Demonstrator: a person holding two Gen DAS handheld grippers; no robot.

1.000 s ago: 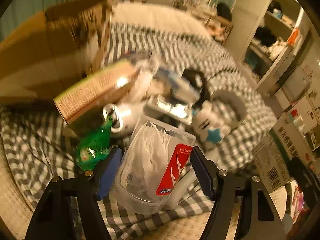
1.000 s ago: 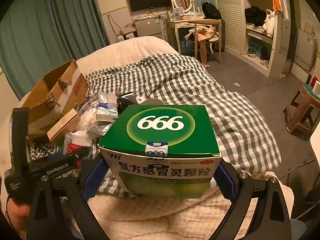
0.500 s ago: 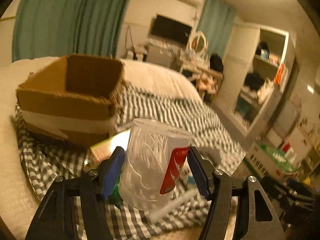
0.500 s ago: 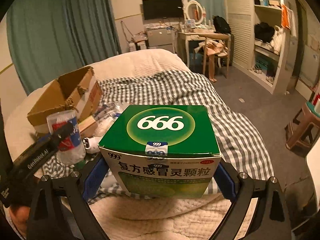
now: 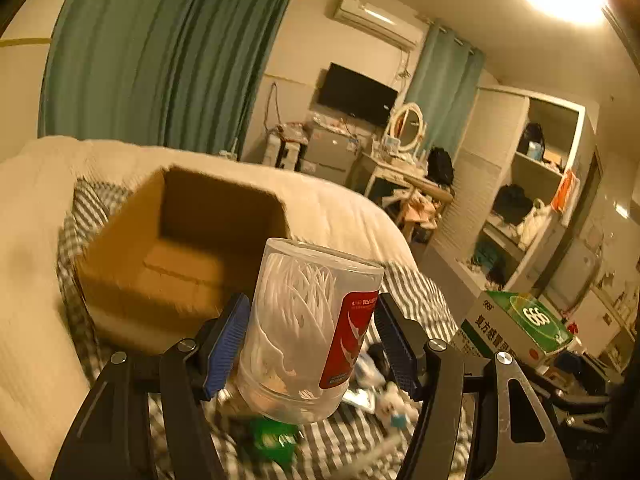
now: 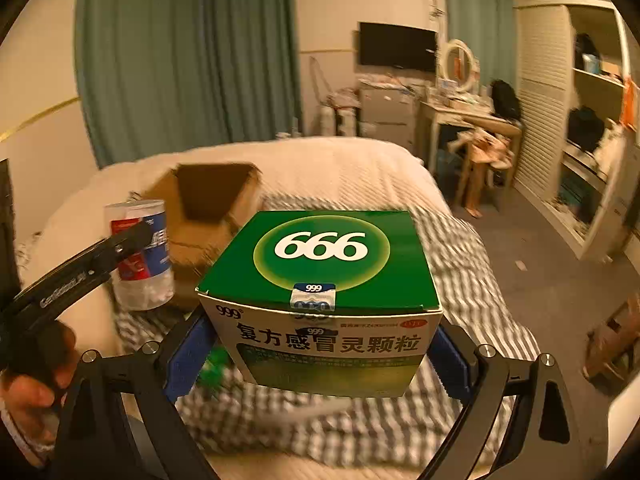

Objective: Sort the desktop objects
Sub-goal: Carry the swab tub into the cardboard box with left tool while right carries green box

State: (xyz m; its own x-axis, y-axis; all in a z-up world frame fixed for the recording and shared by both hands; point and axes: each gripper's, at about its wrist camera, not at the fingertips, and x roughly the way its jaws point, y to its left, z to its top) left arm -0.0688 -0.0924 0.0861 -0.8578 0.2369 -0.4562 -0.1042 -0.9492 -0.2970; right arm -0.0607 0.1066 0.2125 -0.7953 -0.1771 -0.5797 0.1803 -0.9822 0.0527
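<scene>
While the left tongs (image 5: 310, 338) grip a clear jar of cotton swabs (image 5: 308, 332) in the air before the open cardboard box (image 5: 180, 248) on the bed (image 6: 360, 168), the right tongs (image 6: 320, 350) clamp a green medicine box (image 6: 320, 296).

The right tool (image 6: 320, 354) is clamped on a green-and-white medicine box (image 6: 320, 292), blue pads pressed to both side walls. The box sits level, its green top marked "666" facing up. To the left, the left tool (image 6: 120, 246) grips a clear plastic jar (image 6: 140, 256) with a red and blue label, raised above the bed (image 6: 340, 172). A hand (image 6: 28, 392) holds that tool's handle at the lower left edge. An open cardboard box (image 6: 208, 204) rests on the bed behind the jar. A grey checked blanket (image 6: 472, 280) covers the near part of the bed; small items beneath the medicine box are blurred.
</scene>
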